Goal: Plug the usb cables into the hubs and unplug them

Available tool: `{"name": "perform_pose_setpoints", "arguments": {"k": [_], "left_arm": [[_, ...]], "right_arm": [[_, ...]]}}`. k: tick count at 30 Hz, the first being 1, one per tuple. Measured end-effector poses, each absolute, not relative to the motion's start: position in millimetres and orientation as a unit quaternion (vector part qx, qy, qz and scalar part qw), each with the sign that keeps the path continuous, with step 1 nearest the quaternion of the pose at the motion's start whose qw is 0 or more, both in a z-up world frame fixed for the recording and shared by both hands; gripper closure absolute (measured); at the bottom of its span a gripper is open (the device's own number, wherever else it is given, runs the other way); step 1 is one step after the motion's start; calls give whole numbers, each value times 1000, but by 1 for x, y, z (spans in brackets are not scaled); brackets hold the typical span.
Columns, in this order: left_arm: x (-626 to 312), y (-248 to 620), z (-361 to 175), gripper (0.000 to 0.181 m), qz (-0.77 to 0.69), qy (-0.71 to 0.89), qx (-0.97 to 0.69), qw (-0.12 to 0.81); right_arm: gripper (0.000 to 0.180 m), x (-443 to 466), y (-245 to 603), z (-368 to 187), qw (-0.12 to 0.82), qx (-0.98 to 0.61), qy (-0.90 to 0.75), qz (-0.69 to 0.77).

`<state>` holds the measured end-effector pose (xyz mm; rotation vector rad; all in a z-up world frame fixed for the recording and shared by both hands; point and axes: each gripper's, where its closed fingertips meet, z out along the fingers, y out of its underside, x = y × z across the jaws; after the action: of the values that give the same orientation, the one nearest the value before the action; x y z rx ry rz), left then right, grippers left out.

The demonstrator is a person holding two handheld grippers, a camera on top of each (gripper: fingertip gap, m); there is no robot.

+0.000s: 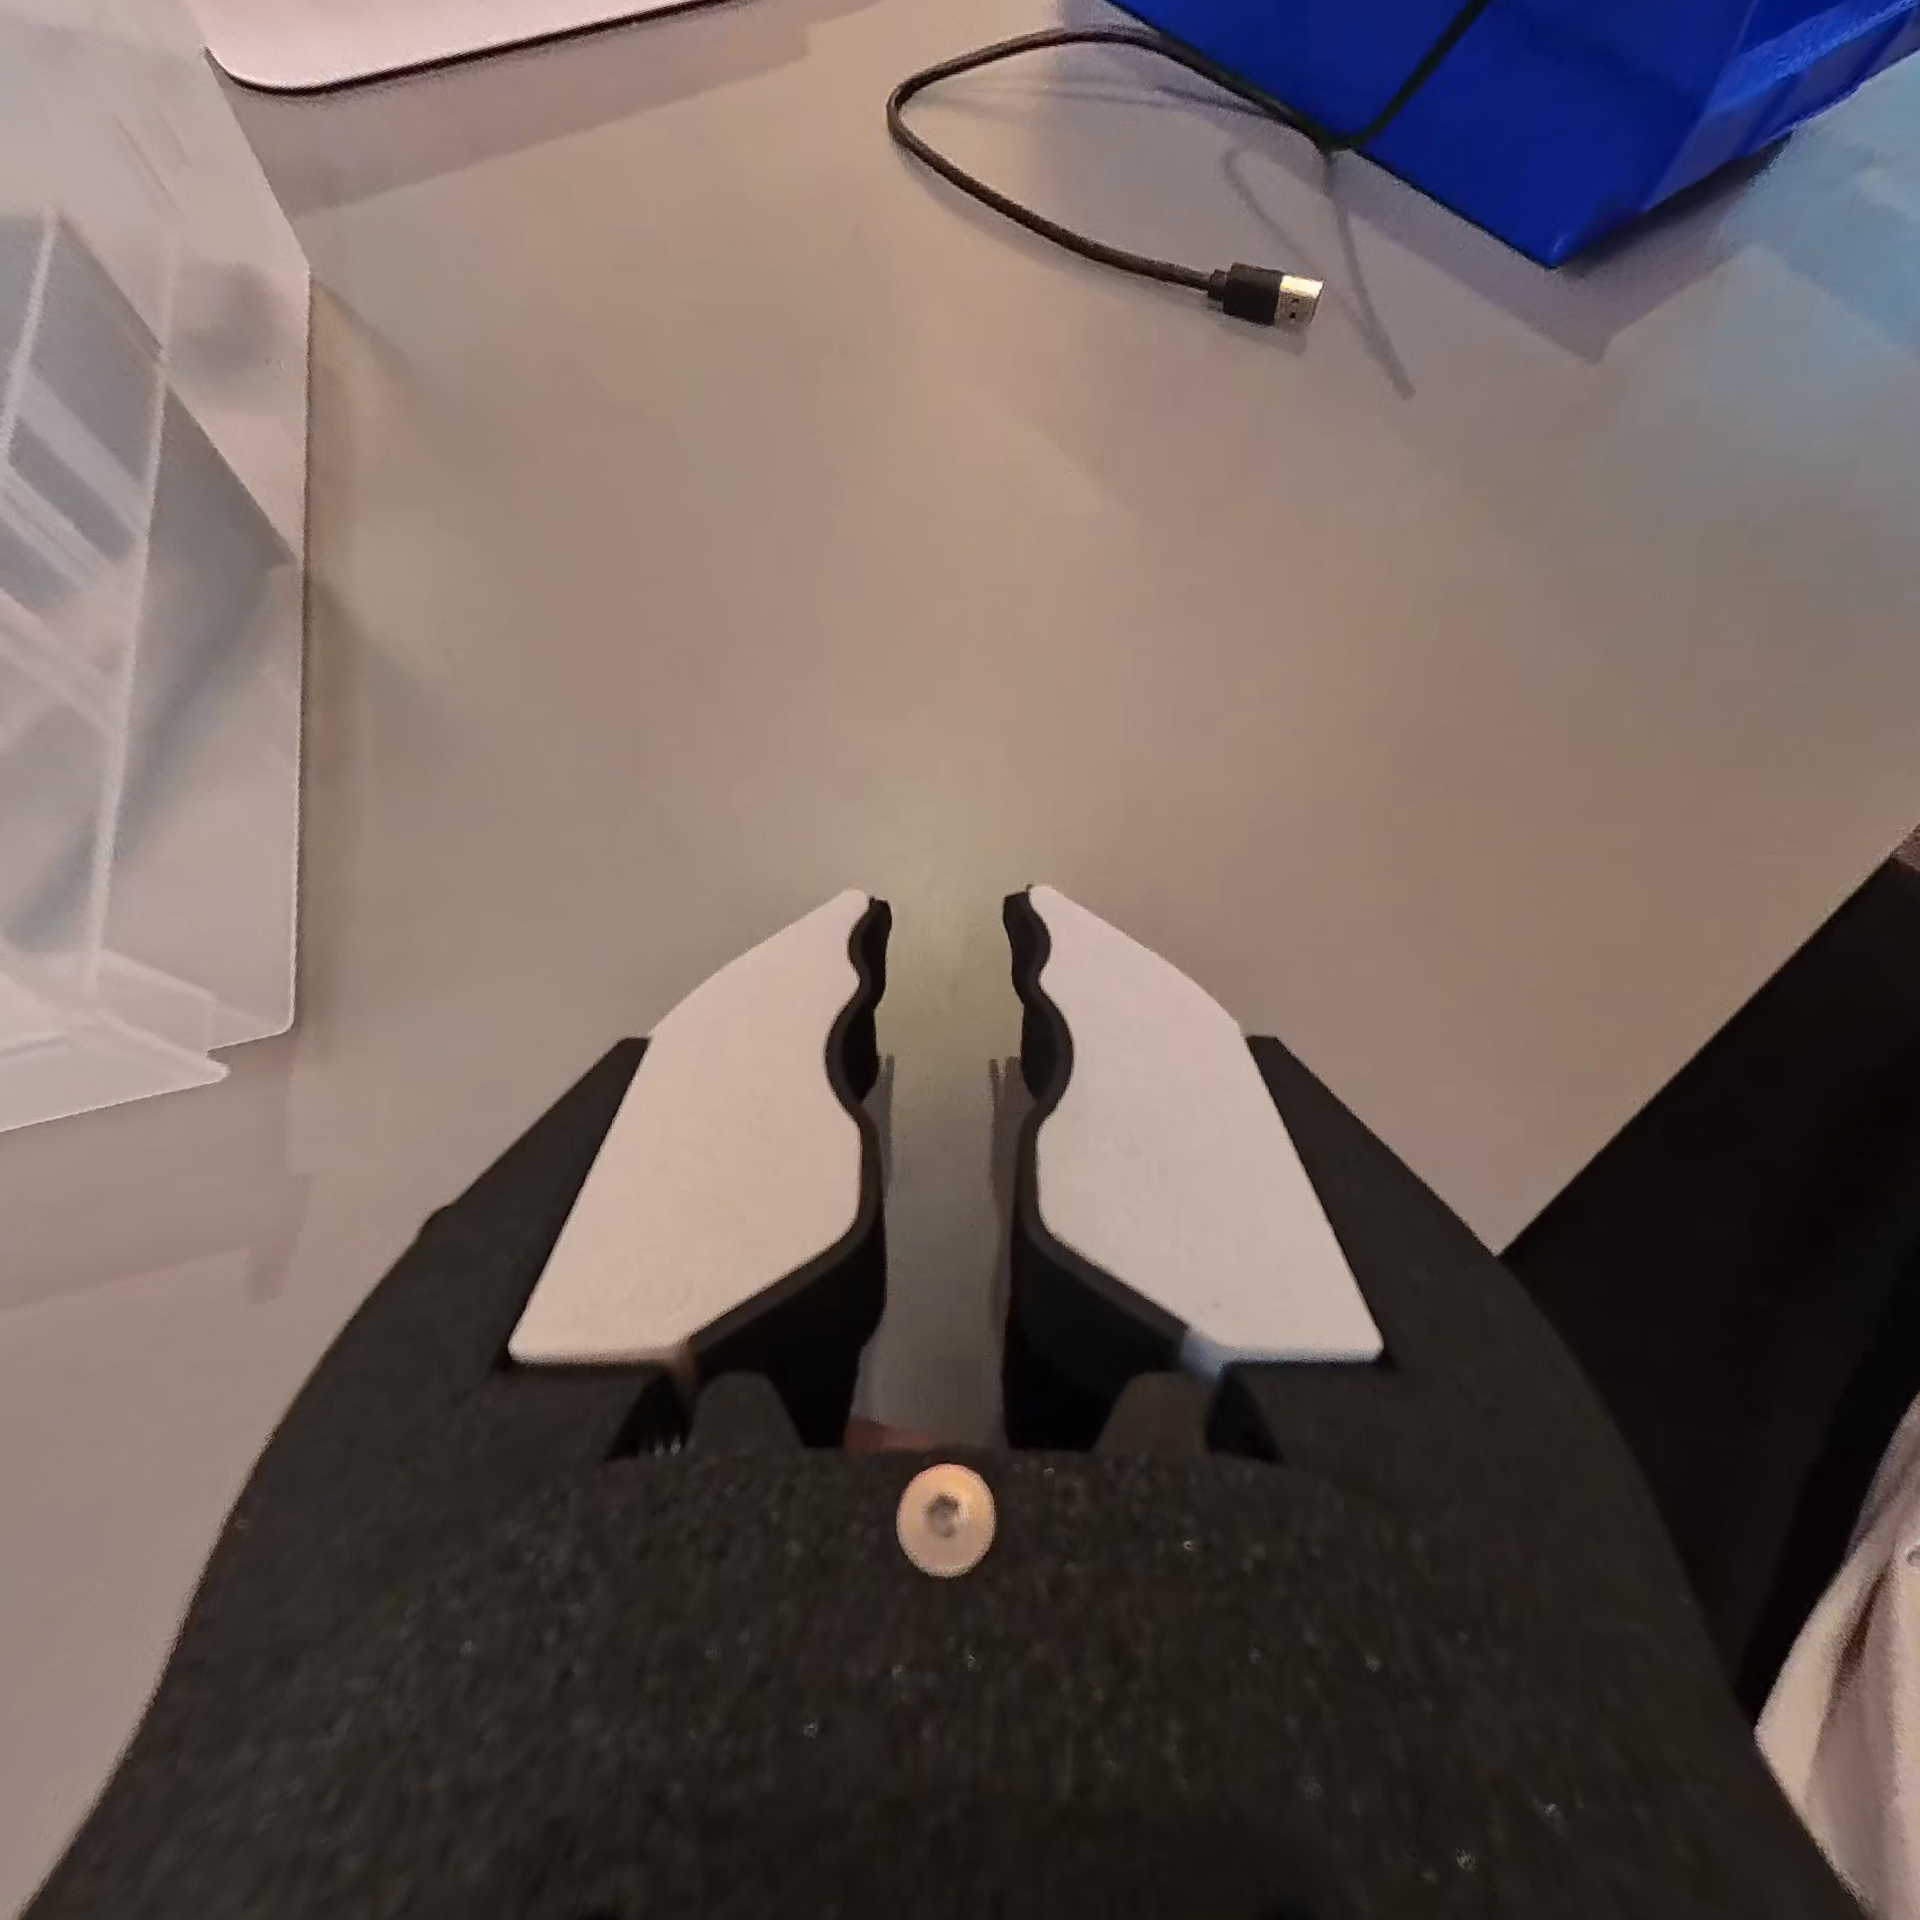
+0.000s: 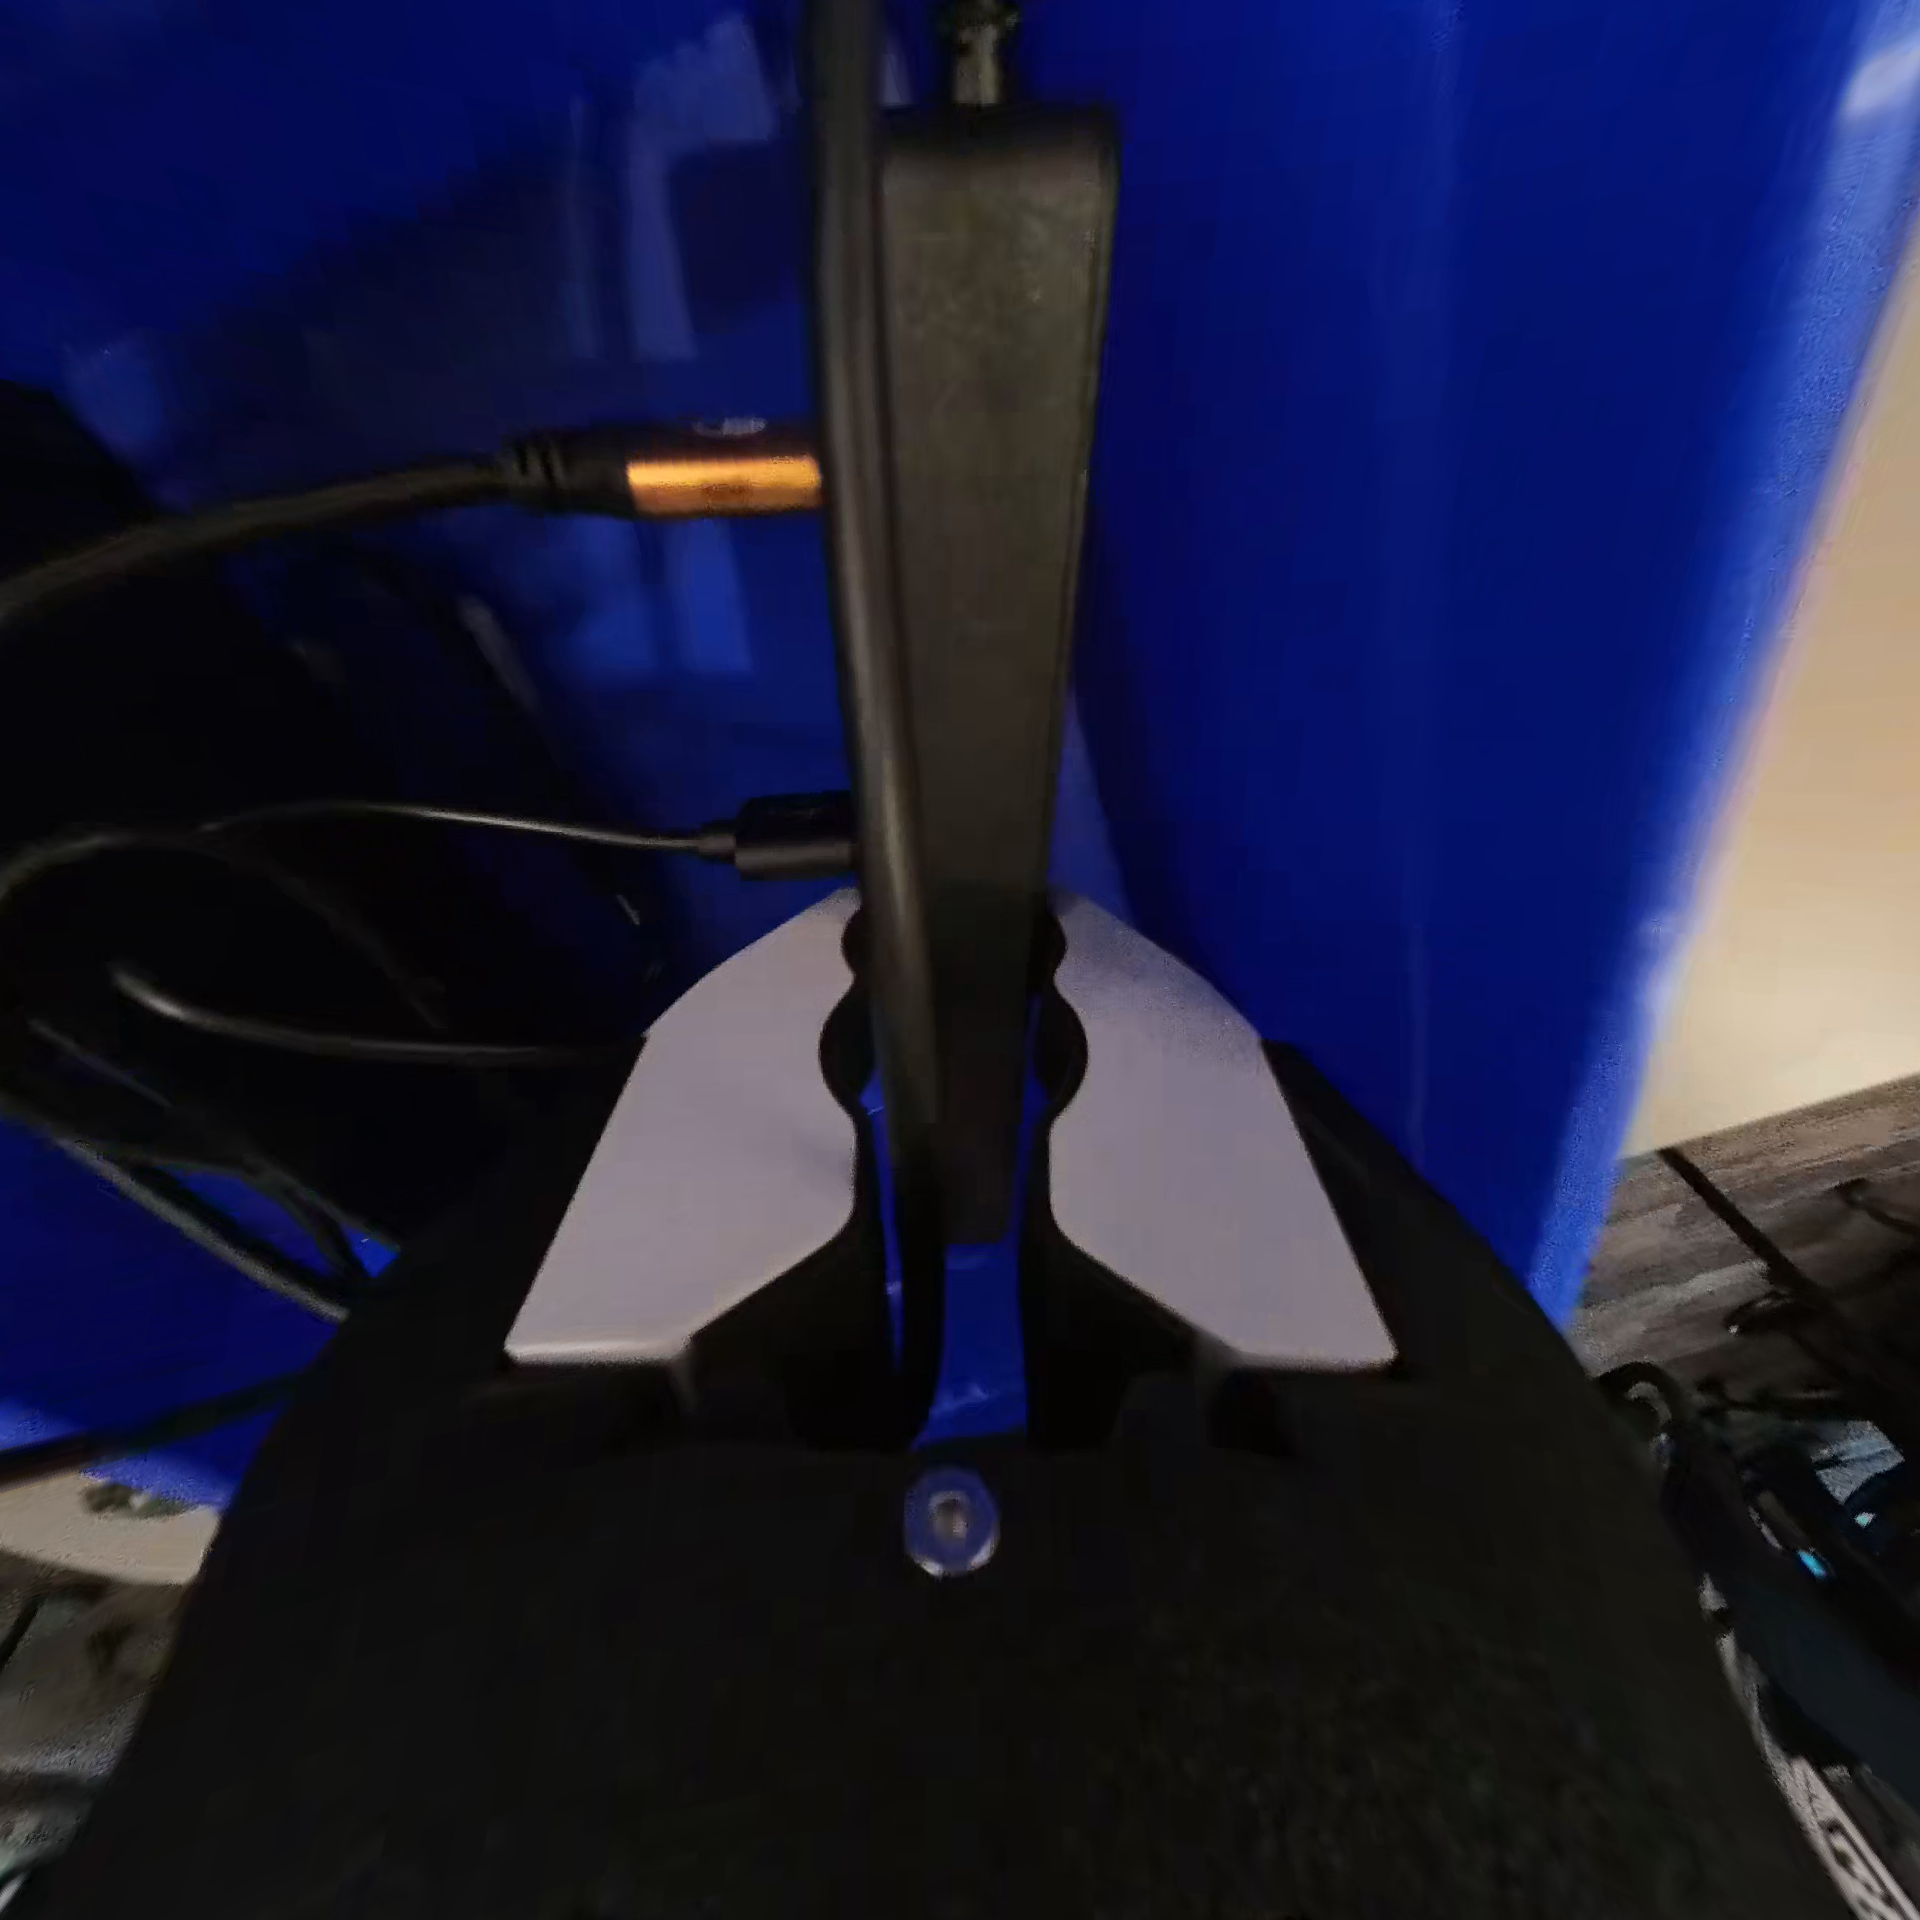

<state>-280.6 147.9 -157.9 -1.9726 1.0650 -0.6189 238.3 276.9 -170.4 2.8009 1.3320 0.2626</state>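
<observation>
Gripping black hub (image 2: pixel 977 623), right gripper (image 2: pixel 951 935) was clenched | two cables sat plugged in hub's left edge | left gripper (image 1: pixel 945 914) hung released, empty | loose USB cable (image 1: pixel 1262 294) lay on table (image 1: pixel 727 520)

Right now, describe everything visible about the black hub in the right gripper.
The hub is a long, slim black bar, plastic by its look, with a rounded far end. It stands lengthwise along the right gripper, whose fingers clamp its near end from both sides. Two cables enter its left edge: a copper-sleeved plug farther up and a black plug near the fingertips. A blue bin fills the background behind it.
</observation>
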Motion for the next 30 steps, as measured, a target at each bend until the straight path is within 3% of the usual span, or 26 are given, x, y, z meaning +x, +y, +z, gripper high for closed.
{"name": "perform_pose_setpoints", "arguments": {"k": [4,6,9,13,18,20,23,26,30], "left_arm": [[-277,143,-161,158,-256,427,-778,383],[-277,141,-162,158,-257,430,-778,380],[-276,138,-158,158,-263,433,-774,380],[-276,137,-158,158,-271,433,-774,375],[-274,137,-161,158,-277,431,-778,364],[-272,136,-160,158,-279,433,-777,363],[-271,136,-160,158,-275,437,-775,365],[-274,136,-161,158,-265,440,-776,365],[-280,135,-164,158,-255,441,-779,366]], "right_arm": [[144,241,274,-176,22,903,419,92],[129,239,285,-151,-44,917,387,80],[122,230,299,-80,-182,925,330,46],[122,188,270,-16,-307,907,289,-7],[127,195,236,-36,-312,902,276,112],[128,224,237,-56,-265,925,236,137],[128,205,234,-60,-267,945,187,31],[122,146,210,-54,-301,921,246,-25],[117,124,181,-104,-284,895,325,113]]}}
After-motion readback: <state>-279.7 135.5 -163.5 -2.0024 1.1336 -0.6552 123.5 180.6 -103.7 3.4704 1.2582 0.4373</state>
